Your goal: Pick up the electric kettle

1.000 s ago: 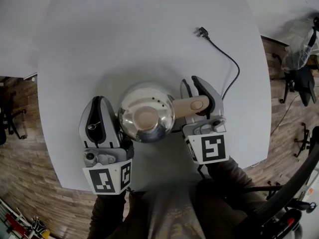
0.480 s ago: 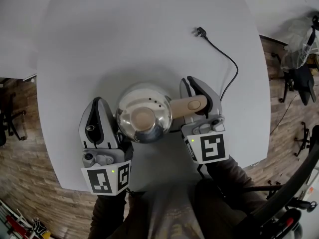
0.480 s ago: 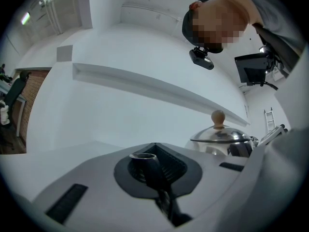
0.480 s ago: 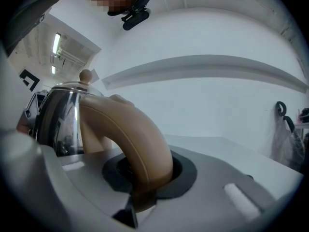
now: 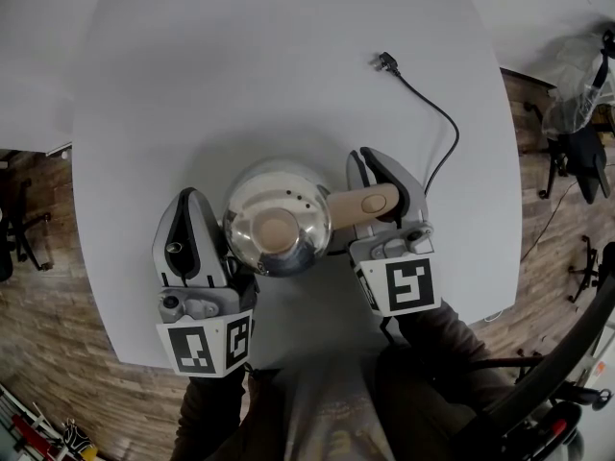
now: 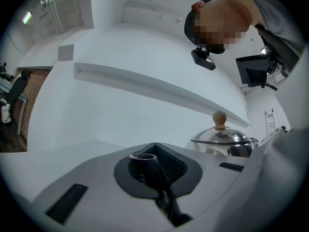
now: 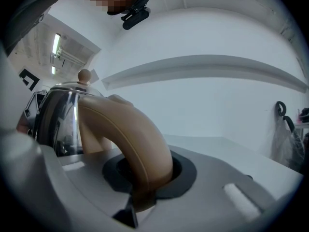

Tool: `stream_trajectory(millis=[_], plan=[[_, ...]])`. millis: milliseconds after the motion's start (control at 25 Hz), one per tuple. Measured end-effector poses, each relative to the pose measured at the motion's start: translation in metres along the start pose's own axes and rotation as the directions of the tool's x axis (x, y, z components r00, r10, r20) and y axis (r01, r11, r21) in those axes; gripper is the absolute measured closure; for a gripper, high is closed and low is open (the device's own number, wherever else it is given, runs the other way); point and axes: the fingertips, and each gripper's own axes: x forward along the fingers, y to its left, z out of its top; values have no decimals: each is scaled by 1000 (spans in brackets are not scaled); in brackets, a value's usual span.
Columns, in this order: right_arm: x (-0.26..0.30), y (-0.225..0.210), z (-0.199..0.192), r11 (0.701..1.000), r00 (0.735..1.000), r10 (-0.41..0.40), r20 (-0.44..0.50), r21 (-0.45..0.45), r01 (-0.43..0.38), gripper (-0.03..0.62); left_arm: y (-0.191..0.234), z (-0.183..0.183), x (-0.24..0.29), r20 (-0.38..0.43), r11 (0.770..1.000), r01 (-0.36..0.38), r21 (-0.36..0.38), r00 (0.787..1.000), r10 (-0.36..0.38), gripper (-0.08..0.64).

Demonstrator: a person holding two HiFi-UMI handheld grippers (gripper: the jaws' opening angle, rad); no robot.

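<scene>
A round steel electric kettle [image 5: 277, 217] with a beige lid knob stands on the white table [image 5: 269, 65] near its front edge. Its beige handle [image 5: 370, 202] sticks out to the right, and my right gripper [image 5: 369, 158] is shut on it. In the right gripper view the handle [image 7: 130, 139] fills the gap between the jaws, with the kettle body [image 7: 58, 115] at the left. My left gripper [image 5: 189, 200] is shut on the thin dark spout [image 6: 145, 161] at the kettle's left side. The lid and knob [image 6: 219, 118] show to the right of that spout.
A black power cord [image 5: 437, 113] ends in a plug [image 5: 388, 61] on the table at the back right. The table's front edge runs just below both grippers. Office chairs and gear [image 5: 577, 152] stand on the wooden floor to the right.
Both grippers' jaws have narrowed, the left onto the spout and the right onto the handle. The kettle has shifted slightly to the left.
</scene>
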Motion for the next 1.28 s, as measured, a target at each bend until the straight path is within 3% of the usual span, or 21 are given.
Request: stream_trajectory(millis=[280,640,1280], plan=[[-4,1,3,1000,1000,3,1,2,-3,551,-4,4,-6,0,1000,1,-27,1000,-1,563],[-12,2,19,1000,1000,8,30,3,-8,551,-9,21,-13,19,1000,-3,-9,1000,3,563],[-44,12,102,1000,999,23,47,14,-24,552,-25,108,-41,24,999,-40,-9,999,40,563]])
